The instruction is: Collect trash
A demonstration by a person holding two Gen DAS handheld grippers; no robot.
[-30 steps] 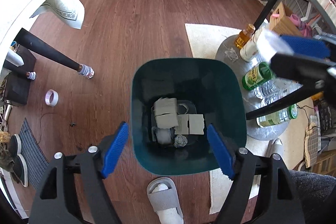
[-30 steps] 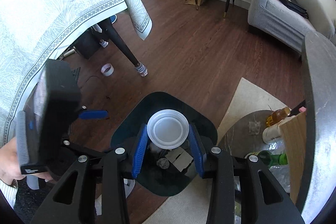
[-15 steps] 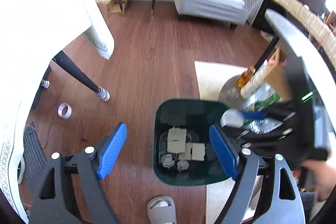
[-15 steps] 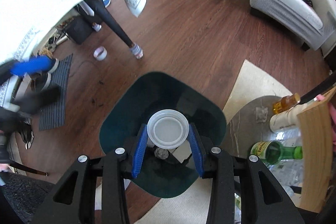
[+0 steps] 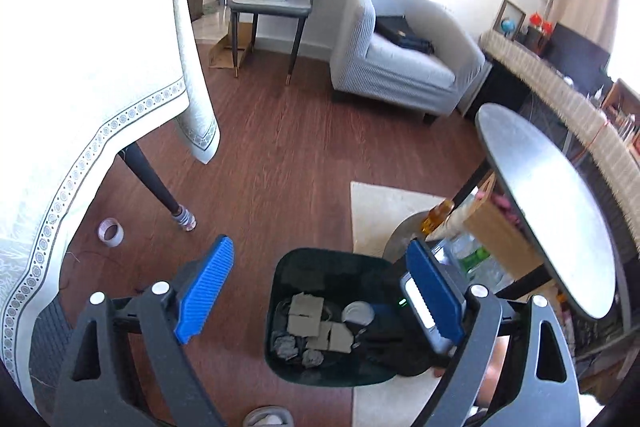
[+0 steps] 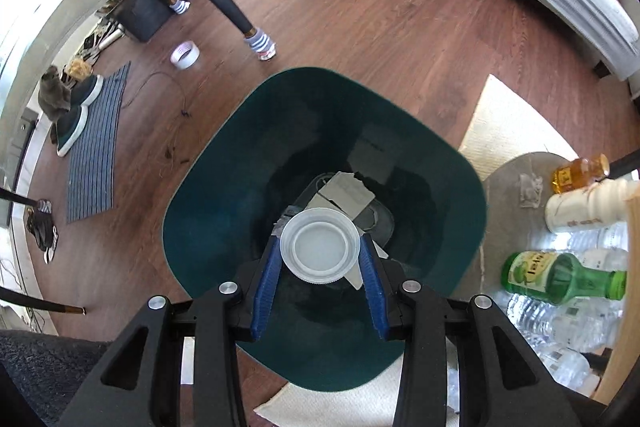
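A dark green trash bin (image 6: 224, 195) stands on the wood floor, with cardboard pieces (image 6: 346, 193) and crumpled paper at its bottom. My right gripper (image 6: 319, 251) is shut on a clear plastic cup (image 6: 320, 245), seen base-on, and holds it inside the bin's mouth. In the left wrist view the bin (image 5: 280, 307) holds cardboard (image 5: 306, 315) and the cup (image 5: 358, 311), with the right gripper body above its right side. My left gripper (image 5: 316, 287) is open and empty, high above the bin.
A low round table (image 6: 516, 171) right of the bin holds a green bottle (image 6: 560, 277), an amber bottle (image 6: 580, 171) and water bottles. A cream rug (image 6: 504, 123) lies beneath. A tape roll (image 6: 185, 55), table leg (image 6: 224, 3), striped mat (image 6: 94, 143) and armchair (image 5: 400, 67) surround.
My right gripper has lowered the cup further into the bin's mouth. My left gripper has risen and drawn back, so the bin looks smaller and more of the room shows.
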